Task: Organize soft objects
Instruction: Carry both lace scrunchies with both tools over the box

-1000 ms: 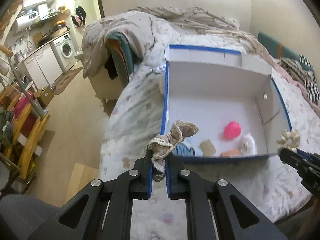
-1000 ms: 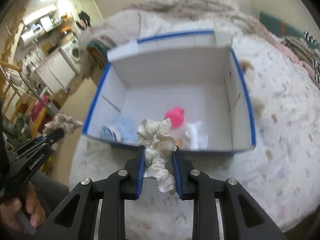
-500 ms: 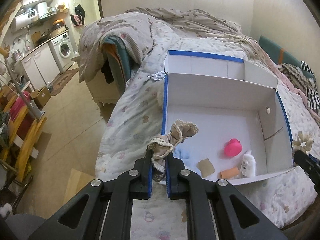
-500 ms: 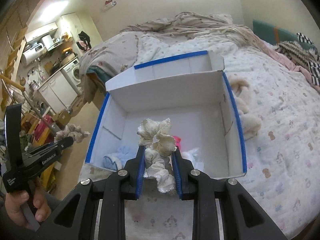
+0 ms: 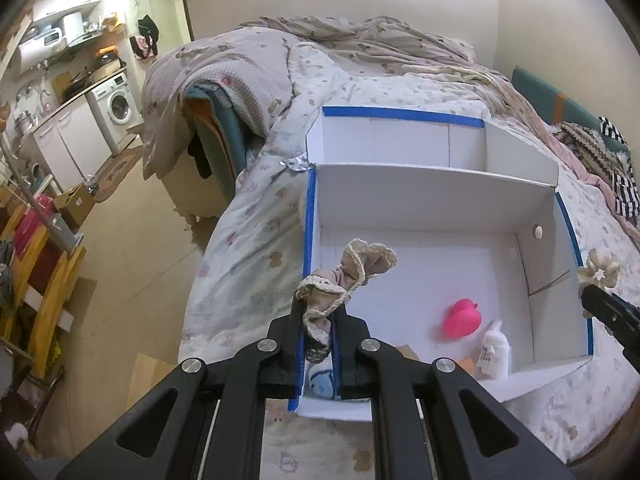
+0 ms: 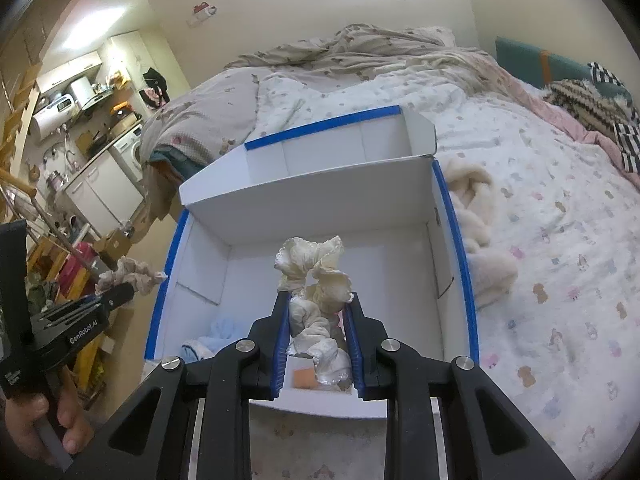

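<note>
Both of your claws have come forward and higher over the last second, so the box (image 5: 436,184) now shows its whole floor and the near wall sits under your fingers.

Your left claw (image 5: 318,320) is clamped on a beige scrunchie (image 5: 344,276) with a cream crochet edge; it sticks up and forward from between the fingers, above the box's near-left corner. Your right claw (image 6: 316,312) is clamped on a cream scrunchie (image 6: 314,276), ruffled and bunched, held over the near middle of the box.

From the left view, your right claw's tip and its scrunchie show at the right edge, just outside the box's right wall. From the right view, your left claw shows at the far left, outside the blue-taped left wall, with your hand (image 6: 36,424) on its handle.

On the box floor lie a pink duck (image 5: 462,318), a small white bottle (image 5: 494,354) just beside it, an orange piece (image 6: 304,376) and a blue cloth (image 6: 218,334) in the near-left corner. The box stands on the bed (image 6: 560,216), its lid flap raised at the back. A cream fluffy bundle (image 6: 480,224) lies on the bed, touching the box's right wall.
</note>
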`<action>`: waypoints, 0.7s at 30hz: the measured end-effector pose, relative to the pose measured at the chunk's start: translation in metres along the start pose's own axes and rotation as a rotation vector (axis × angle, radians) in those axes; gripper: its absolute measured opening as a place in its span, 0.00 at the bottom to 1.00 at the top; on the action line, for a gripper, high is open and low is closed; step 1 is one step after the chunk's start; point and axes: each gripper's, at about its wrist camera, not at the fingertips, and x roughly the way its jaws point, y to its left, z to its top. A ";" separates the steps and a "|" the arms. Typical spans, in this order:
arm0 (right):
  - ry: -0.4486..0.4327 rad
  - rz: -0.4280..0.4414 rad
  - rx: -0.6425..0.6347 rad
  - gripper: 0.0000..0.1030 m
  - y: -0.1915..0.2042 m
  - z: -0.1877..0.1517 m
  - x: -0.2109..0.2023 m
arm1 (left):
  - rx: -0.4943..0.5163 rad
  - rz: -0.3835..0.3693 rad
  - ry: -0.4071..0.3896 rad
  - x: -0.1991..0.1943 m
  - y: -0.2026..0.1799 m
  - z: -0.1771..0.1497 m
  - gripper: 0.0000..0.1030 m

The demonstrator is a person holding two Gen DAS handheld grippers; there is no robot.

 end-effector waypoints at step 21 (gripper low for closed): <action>0.066 -0.052 -0.037 0.27 0.000 0.019 0.054 | 0.057 -0.039 0.031 0.058 -0.028 0.017 0.09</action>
